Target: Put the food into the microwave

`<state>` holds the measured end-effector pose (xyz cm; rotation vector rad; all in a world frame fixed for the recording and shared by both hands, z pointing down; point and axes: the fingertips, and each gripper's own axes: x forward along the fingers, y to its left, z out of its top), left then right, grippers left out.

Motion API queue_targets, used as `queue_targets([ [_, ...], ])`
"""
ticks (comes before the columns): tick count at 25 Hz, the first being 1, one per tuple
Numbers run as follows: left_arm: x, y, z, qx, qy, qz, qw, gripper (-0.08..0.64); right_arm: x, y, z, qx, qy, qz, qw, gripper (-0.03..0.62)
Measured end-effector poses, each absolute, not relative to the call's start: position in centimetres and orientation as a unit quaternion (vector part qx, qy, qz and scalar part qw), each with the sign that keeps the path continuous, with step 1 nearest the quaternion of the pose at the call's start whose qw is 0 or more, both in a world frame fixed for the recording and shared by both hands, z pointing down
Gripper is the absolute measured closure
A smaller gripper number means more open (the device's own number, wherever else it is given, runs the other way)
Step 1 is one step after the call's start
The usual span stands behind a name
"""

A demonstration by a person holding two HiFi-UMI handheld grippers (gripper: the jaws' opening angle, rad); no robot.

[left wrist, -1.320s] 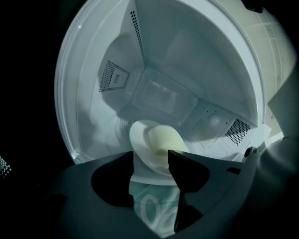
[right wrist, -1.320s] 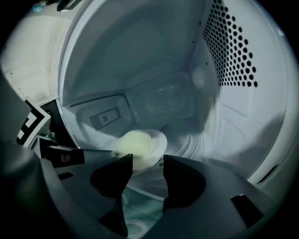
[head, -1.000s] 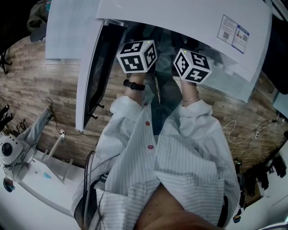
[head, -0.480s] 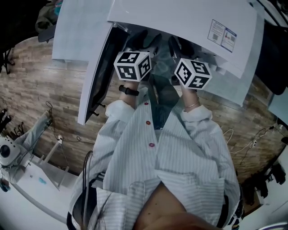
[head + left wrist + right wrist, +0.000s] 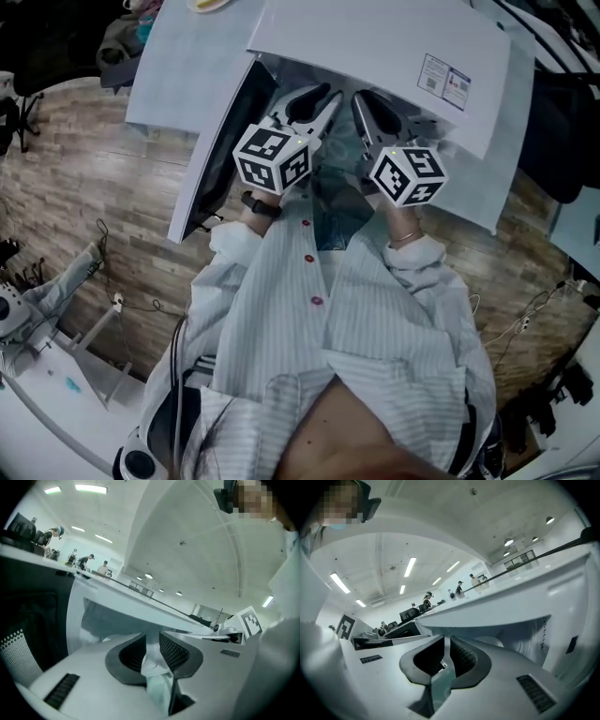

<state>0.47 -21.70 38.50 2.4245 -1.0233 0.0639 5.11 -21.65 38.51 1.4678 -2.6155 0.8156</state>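
Holding stage — left hand-held gripper [image 5: 151,641] and right hand-held gripper [image 5: 446,644], jaws just closed, clamp the dish [image 5: 154,681] rim; next: level slide into the microwave [image 5: 375,52].

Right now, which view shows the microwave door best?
Head view: the microwave door shows nearly whole, swung open at the left, its dark inner face visible. The left gripper view catches only a dark, mesh-patterned slice of it at the left edge. The right gripper view doesn't show it.

Head view looks down; gripper views face microwave [image 5: 375,47].
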Motion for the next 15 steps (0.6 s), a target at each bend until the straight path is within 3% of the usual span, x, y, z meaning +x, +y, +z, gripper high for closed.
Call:
queue_targets([
  [9,1.2,-19.2,31.6,0.916,-0.338,-0.020,0.215,0.541,4.9,-19.4,31.5,0.432,-0.861,0.264,-0.051,0.543],
  [15,1.9,-17.9,29.2,0.924,-0.312,-0.037,0.216,0.552,5.2,-18.1,29.2,0.436,-0.875,0.210,-0.019,0.552],
])
